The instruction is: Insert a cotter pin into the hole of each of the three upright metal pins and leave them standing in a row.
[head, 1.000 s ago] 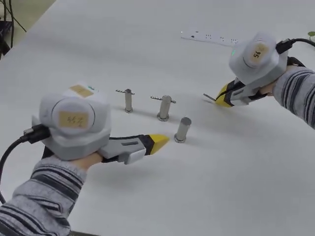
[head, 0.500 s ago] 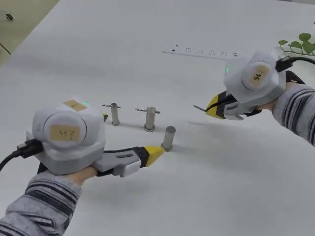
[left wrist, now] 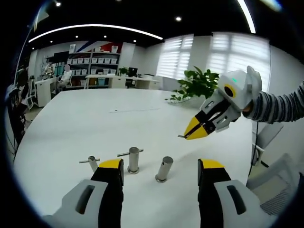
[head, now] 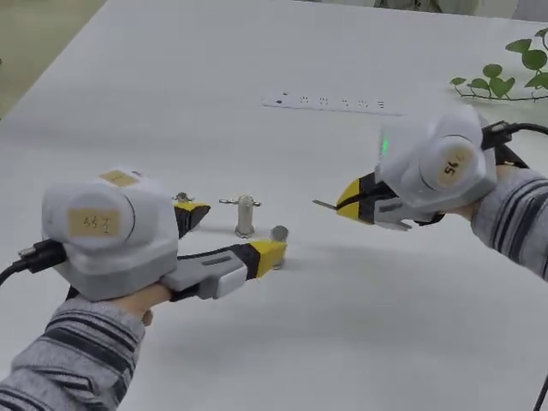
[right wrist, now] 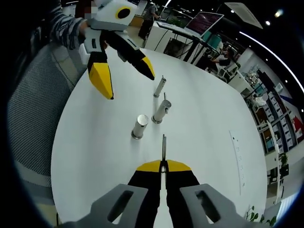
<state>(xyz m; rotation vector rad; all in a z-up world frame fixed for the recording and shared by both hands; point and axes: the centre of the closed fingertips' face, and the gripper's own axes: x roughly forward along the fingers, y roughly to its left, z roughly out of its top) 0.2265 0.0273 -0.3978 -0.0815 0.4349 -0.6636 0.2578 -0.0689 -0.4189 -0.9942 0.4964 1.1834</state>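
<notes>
So far two metal pins (left wrist: 134, 159) (left wrist: 93, 163) are fitted — the third pin (left wrist: 164, 168) stands bare, left hand-held gripper (right wrist: 131, 86) wide, right hand-held gripper (right wrist: 163, 164) clamping a cotter pin (right wrist: 164, 147).

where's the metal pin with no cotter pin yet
Head view, centre: the bare silver metal pin stands rightmost in the row, beside the middle silver pin.

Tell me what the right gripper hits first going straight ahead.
Probably the middle metal pin; the bare metal pin sits just off that line. The right gripper holds a cotter pin; height is unclear.
</notes>
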